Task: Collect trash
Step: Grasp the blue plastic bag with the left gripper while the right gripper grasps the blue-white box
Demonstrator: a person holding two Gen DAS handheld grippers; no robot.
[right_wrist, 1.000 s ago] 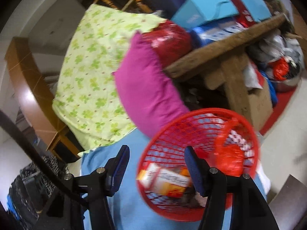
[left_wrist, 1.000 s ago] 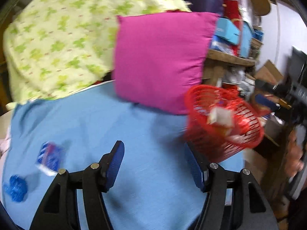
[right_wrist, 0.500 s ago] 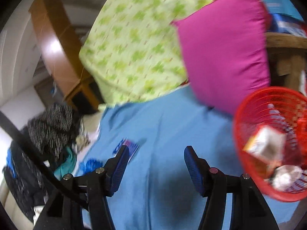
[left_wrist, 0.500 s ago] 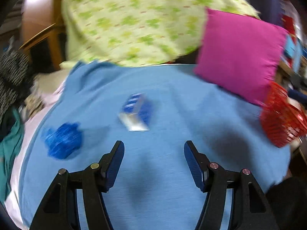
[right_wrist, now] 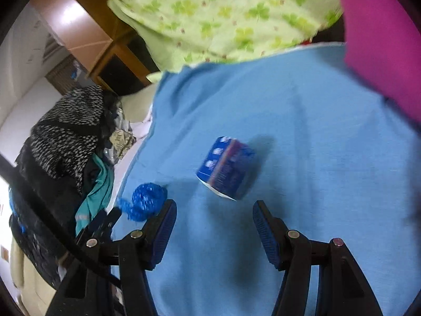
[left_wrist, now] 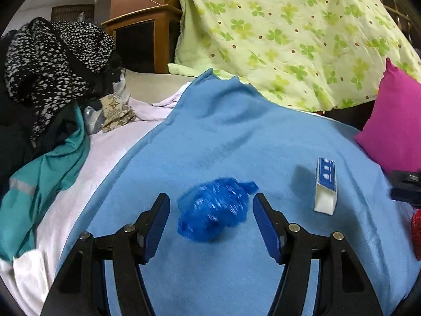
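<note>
Blue crumpled plastic, a small wad point(left_wrist: 214, 209), lies on the blue blanket point(left_wrist: 236, 137) right between the fingers of the left gripper point(left_wrist: 211, 223), whose jaws stand apart, have just been opening a little, and do not touch it. Beside it to the right lies a small blue-and-white carton point(left_wrist: 325, 185) on its side. The right gripper point(right_wrist: 214, 233), jaws also apart and empty, hangs just short of that carton point(right_wrist: 226, 167), with the wad point(right_wrist: 146, 201) off to its left. A sliver of the red basket point(left_wrist: 416, 233) shows at the far right edge of the left view, near the pink pillow point(left_wrist: 397, 129).

The step in hand looks like a two-handed pick: wad for the left, carton for the right. To do it well, I would lower the left gripper until the fingertips just reach the blanket, keeping the wad centred, then close gently. The plastic is soft and will squash, so the jaws need to close a good way. The risk is pinching the blanket with it, so lift slowly and watch for cloth rising. The carton is light and probably hollow. The right gripper should straddle its narrow sides and close only until it holds, since a hard squeeze would likely crush it. Both pieces then go to the basket.
</note>
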